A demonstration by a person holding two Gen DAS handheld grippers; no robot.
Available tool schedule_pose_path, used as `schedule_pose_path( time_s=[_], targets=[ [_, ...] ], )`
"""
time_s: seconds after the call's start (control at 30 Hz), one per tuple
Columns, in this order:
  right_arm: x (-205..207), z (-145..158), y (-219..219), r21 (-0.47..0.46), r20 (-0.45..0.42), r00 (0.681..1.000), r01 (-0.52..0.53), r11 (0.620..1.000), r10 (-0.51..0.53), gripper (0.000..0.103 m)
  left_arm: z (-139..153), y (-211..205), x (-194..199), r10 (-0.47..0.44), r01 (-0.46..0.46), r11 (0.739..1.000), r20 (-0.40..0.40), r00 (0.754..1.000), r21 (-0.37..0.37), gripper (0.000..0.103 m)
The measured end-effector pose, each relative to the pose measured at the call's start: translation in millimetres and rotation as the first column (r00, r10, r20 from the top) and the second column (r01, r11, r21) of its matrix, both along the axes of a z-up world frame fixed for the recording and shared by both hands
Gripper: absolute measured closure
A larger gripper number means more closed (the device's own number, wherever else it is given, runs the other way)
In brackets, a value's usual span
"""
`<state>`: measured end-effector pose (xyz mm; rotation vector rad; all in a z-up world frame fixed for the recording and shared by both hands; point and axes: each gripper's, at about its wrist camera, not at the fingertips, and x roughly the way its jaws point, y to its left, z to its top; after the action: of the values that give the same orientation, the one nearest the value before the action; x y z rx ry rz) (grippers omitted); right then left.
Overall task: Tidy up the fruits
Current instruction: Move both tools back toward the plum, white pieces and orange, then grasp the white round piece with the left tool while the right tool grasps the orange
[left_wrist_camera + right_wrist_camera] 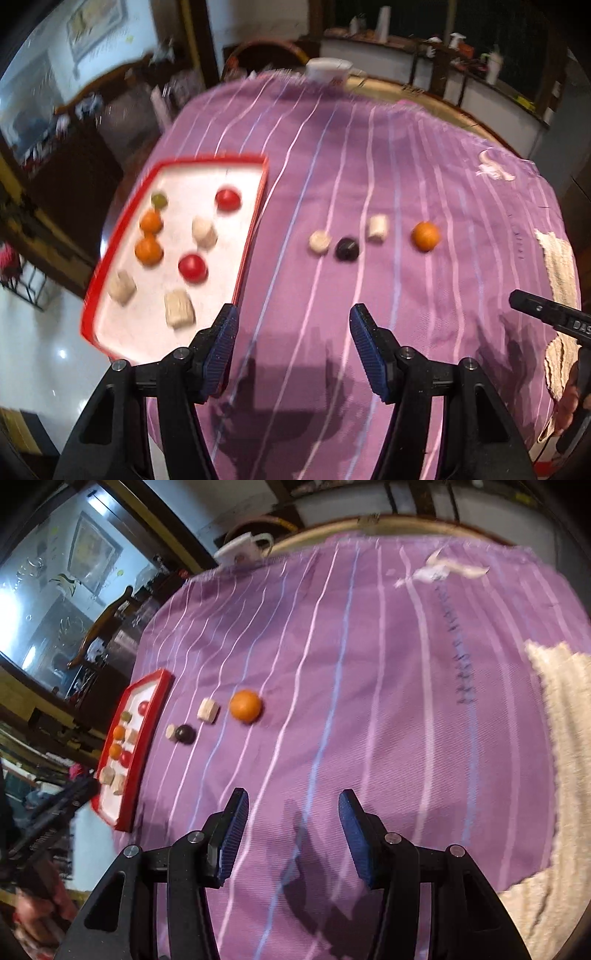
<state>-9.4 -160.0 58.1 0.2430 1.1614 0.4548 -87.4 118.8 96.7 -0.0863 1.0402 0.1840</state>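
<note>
From the left wrist view, we see the left gripper [291, 325] with its jaws spread wide and holding nothing, its ribbed blue pads [221, 347] above a purple cloth with pale stripes [369, 155]. The left pad overlaps the near corner of a red-rimmed rectangular white tray [255, 221], which lies at the cloth's left edge. In the tray we see two red round fruits [192, 266], two orange round fruits [149, 250], one small green fruit [159, 199] and three pale blocky pieces [179, 308], mostly apart from each other. On open cloth beyond the jaws, well clear of the tray, a row holds a pale round piece [319, 242], a dark glossy ball [347, 249] just beside it, a pale blocky chunk [378, 229] and a lone orange ball [426, 235]. A cream knitted mat [559, 266] borders the right edge. From the right wrist view, we see the right gripper [291, 808] also with jaws wide and empty, over bare striped cloth; the lone orange ball [245, 705] lies ahead to the left, the tray [136, 771] far left at the cloth's edge. A white ceramic cup [243, 550] stands at the far edge.
</note>
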Motion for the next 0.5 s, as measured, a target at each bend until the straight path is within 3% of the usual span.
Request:
schedule_pose_path(
  time_s=[0.2,0.3,0.4,0.5],
  targets=[
    [10,-10,48,-0.085,0.023,0.997,-0.078,0.993,0.08,0.047,-27,19,18,-0.021,0.021,0.995,-0.006,1.0,-0.098,0.041],
    [24,-13,66,-0.099,0.026,0.997,-0.071,0.993,0.074,0.048,-36,26,37,-0.052,0.053,0.981,0.009,0.999,-0.187,0.041],
    [42,-15,78,-0.107,0.027,0.998,-0.052,0.993,0.055,0.048,-45,31,58,-0.078,0.078,0.973,0.01,0.997,-0.218,0.042],
    [56,-17,88,-0.124,0.047,0.998,-0.033,0.992,0.039,0.048,-57,37,80,-0.104,0.101,0.963,0.0,0.995,-0.249,0.05]
  ],
)
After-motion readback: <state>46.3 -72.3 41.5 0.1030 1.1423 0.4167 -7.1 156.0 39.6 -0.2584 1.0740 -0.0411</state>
